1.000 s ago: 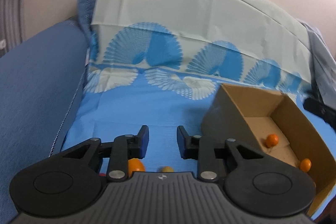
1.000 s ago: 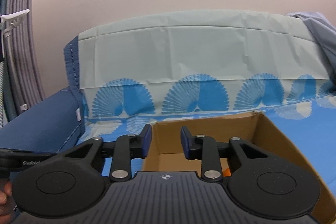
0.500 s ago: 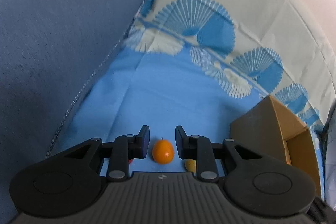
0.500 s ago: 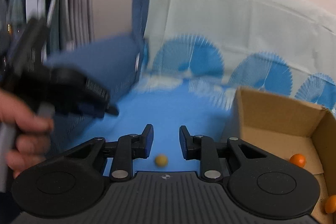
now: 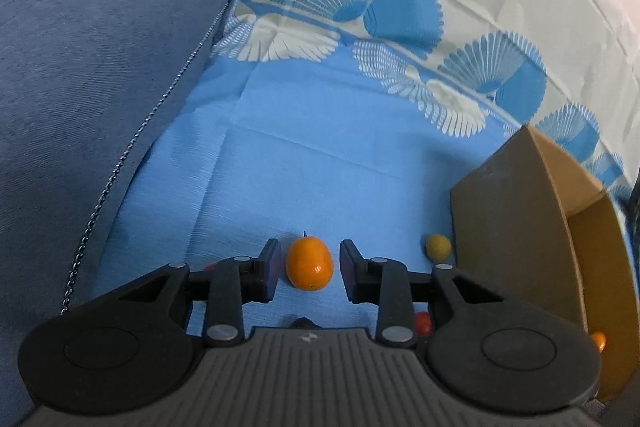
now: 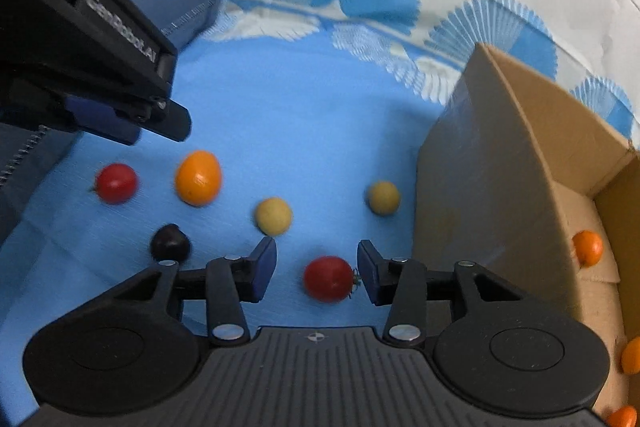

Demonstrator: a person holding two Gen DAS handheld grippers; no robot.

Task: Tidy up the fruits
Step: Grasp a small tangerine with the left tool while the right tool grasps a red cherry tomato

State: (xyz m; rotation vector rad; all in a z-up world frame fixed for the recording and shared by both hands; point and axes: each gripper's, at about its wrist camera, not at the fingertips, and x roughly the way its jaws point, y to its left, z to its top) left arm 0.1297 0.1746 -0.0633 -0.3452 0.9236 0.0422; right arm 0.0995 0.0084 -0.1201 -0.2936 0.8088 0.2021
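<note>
So on my left cam, the left gripper (image 5: 307, 269) now has the orange fruit (image 5: 309, 263) sitting bigger and squarely between the jaws; half a second ago it was smaller and further up. The jaws have just been opening, and they stand apart with a gap on both sides of the fruit, not touching it. The cardboard box (image 5: 516, 227) has slid in closer on the right. A yellowish fruit (image 5: 438, 246) sits just beside the box wall. Something red (image 5: 423, 323) and something dark (image 5: 303, 323) peek out from behind the gripper body, mostly hidden, so I can't say what they are.

Right cam: a second ago I was looking at the box and the backrest; now it's all blue cloth (image 6: 304, 115) with fruit scattered on it. The right gripper (image 6: 317, 271) has just been opening too, jaws apart around a red tomato (image 6: 328, 279), pads clear of it. Everything's a bit blurred. The fruits inside the box (image 6: 587, 247) are cut off at the frame edge.
</note>
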